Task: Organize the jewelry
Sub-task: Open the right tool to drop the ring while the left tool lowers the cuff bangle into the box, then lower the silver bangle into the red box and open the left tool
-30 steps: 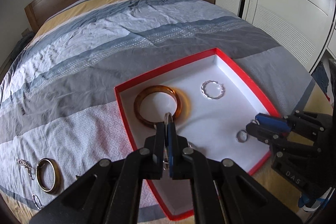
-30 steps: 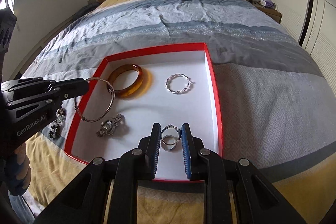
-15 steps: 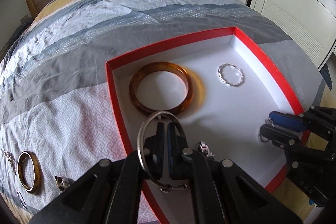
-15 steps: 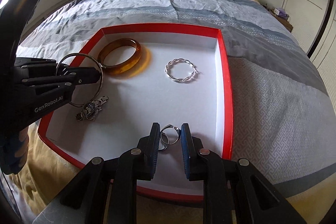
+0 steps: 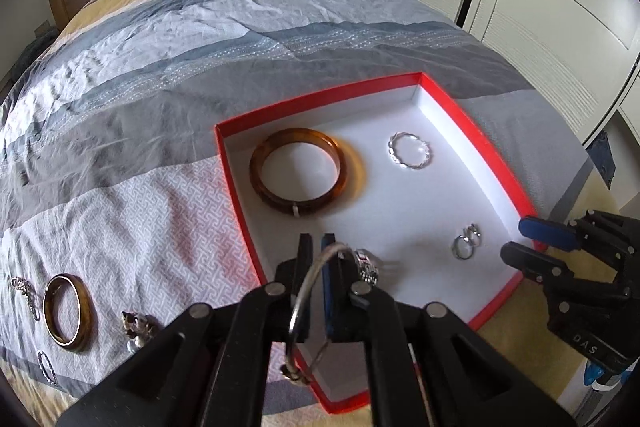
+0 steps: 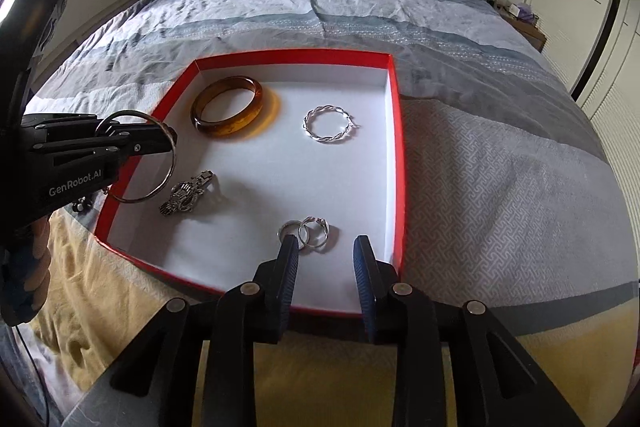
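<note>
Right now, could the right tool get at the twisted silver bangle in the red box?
Probably yes. The right tool is open and empty at the near edge of the red box, and the twisted silver bangle lies straight ahead on bare white floor; only the two small silver rings sit between.

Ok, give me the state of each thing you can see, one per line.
left gripper: shut on thin silver bangle
right gripper: open, holding nothing
red box: open, no lid
amber bangle: flat in box
twisted silver bracelet: flat in box
two rings: lying in box
</note>
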A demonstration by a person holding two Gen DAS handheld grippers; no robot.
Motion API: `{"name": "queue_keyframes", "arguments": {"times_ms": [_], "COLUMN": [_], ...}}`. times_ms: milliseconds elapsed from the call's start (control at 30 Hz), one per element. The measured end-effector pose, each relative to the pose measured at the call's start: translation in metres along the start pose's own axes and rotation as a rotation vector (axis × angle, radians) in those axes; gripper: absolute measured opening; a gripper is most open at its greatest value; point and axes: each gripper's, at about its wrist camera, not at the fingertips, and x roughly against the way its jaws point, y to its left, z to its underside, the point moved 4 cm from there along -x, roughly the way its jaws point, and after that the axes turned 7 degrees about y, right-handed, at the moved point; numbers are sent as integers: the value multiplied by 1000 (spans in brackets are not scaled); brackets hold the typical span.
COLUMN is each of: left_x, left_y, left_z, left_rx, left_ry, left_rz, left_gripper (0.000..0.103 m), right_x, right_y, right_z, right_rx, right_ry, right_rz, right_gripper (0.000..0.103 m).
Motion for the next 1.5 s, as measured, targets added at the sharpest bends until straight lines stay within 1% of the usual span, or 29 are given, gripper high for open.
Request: {"name": "queue_keyframes", "arguments": {"times_ms": [133, 233, 300, 433, 567, 667, 800, 1000, 1133, 1300, 1400, 1500], "left_x": [32, 57, 72, 93, 97, 90, 70, 18, -11, -38, -49, -60], "left_y": [1, 3, 3, -7, -16, -21, -28, -33, -34, -33, -34, -36], "left_z": [9, 18, 25, 33, 33, 28, 13, 4, 3, -3, -13, -24], "left_rx": [1, 6, -8, -52, -61, -62, -54, -52, -53, -60, -74, -90], "left_ry": [-9, -6, -4, -30, -50, -59, -63, -9, 16, 45, 59, 116], "left_rz": [30, 80, 99, 78, 76, 79, 78, 77, 72, 63, 43, 37], "left_gripper": [5, 5, 5, 5, 5, 5, 5, 5, 5, 5, 5, 5], "right_x": [37, 70, 91, 123, 137, 135, 125, 99, 83, 67, 60, 55], "right_y": [3, 12, 20, 38, 44, 38, 14, -27, -45, -60, -64, -66], "right_z": [10, 20, 27, 40, 58, 67, 71, 73, 72, 72, 72, 71], "right_rx": [-32, -45, -57, -70, -86, -109, -160, -237, -261, -290, -303, -304], "right_ry": [-32, -68, -96, -140, -162, -165, -171, -163, -163, -166, -163, -157], "right_rz": [10, 6, -3, -13, -28, -36, -36, -36, -19, -27, -32, -33], "right_gripper": [30, 31, 32, 34, 36, 36, 36, 36, 36, 36, 36, 36]}}
